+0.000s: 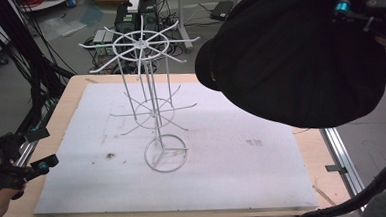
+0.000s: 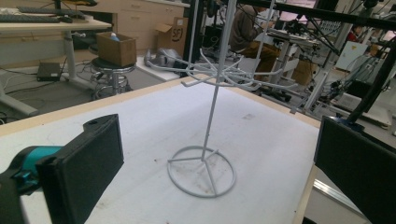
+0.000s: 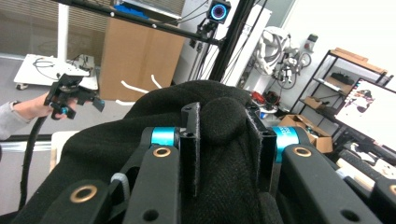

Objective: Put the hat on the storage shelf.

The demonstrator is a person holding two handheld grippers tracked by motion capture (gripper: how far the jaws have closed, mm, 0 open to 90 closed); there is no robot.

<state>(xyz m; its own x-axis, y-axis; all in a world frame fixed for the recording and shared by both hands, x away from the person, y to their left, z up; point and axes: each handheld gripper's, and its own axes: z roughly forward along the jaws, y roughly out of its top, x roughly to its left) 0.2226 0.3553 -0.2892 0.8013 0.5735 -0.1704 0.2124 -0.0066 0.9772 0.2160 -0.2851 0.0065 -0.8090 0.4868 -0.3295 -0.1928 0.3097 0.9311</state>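
up at two o'clock, right gripper [image 3: 227, 140] clenches the black cap [image 1: 298, 58]; left gripper [image 2: 219, 163], eight o'clock, jaws released, faces the wire rack [image 1: 152, 90].

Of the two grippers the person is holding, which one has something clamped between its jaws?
The right gripper: its jaws pinch the black cap held high above the table. The left gripper stands open and holds nothing.

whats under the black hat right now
The black hat hangs in the right gripper, above the white mat. It covers the table's far right corner, so nothing there can be seen.
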